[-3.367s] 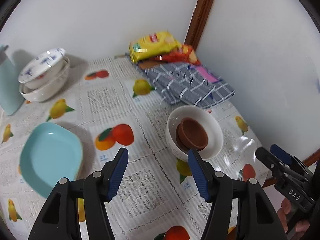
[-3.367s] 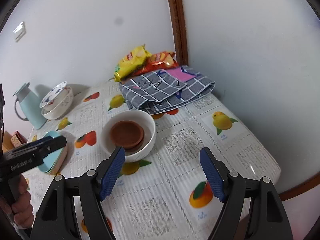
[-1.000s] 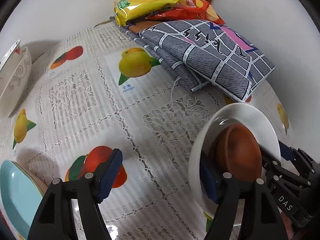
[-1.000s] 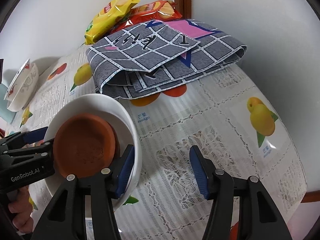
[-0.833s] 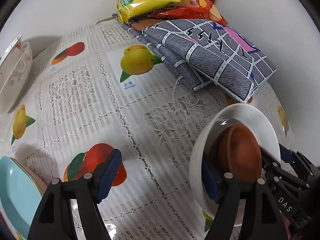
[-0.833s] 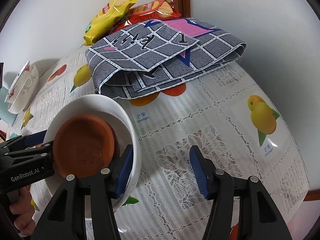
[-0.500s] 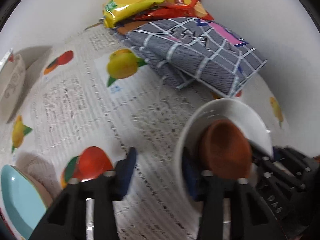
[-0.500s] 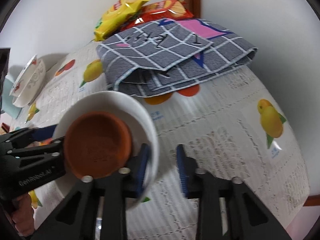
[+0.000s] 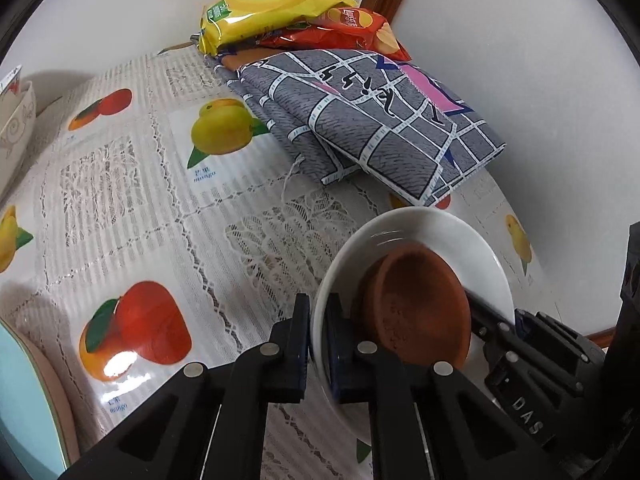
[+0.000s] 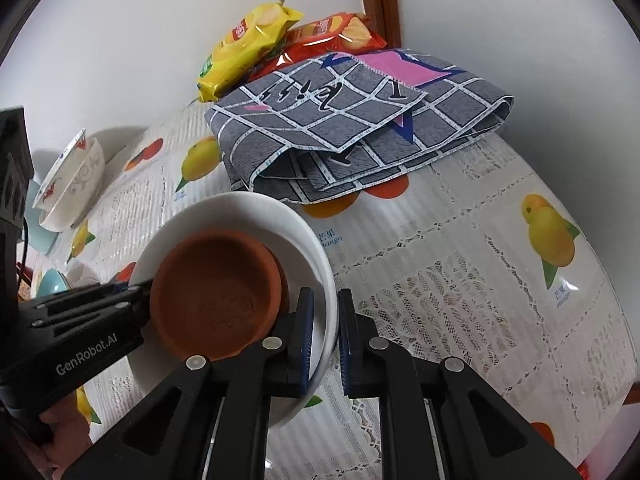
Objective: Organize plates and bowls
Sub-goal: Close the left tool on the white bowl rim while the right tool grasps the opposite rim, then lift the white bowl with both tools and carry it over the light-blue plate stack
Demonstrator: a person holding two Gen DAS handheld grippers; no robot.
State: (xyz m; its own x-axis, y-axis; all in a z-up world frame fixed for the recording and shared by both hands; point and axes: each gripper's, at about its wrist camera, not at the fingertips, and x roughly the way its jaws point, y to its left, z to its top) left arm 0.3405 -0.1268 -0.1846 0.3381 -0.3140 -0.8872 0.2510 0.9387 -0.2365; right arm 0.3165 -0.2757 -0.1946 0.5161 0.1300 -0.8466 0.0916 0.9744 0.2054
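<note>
A white bowl [image 9: 440, 232] [image 10: 240, 208] holds a smaller brown clay bowl [image 9: 420, 304] [image 10: 216, 288]. My left gripper [image 9: 318, 340] is shut on the white bowl's left rim. My right gripper [image 10: 324, 328] is shut on its right rim. Each gripper shows in the other's view, on the opposite side of the bowl. The bowl is tilted, and I cannot tell if it touches the table. A turquoise plate [image 9: 24, 408] lies at the left. A stack of patterned white bowls [image 10: 72, 184] stands at the far left.
A folded grey checked cloth [image 9: 360, 120] [image 10: 360, 120] lies behind the bowl. Yellow [image 9: 264, 0] and red [image 9: 352, 28] chip bags lie in the far corner against the walls. The fruit-print tablecloth [image 9: 140, 200] covers the table; its edge is at the right.
Both grippers have closed from open onto opposite rims of the white bowl. The bowl has tilted and appears slightly raised between them.
</note>
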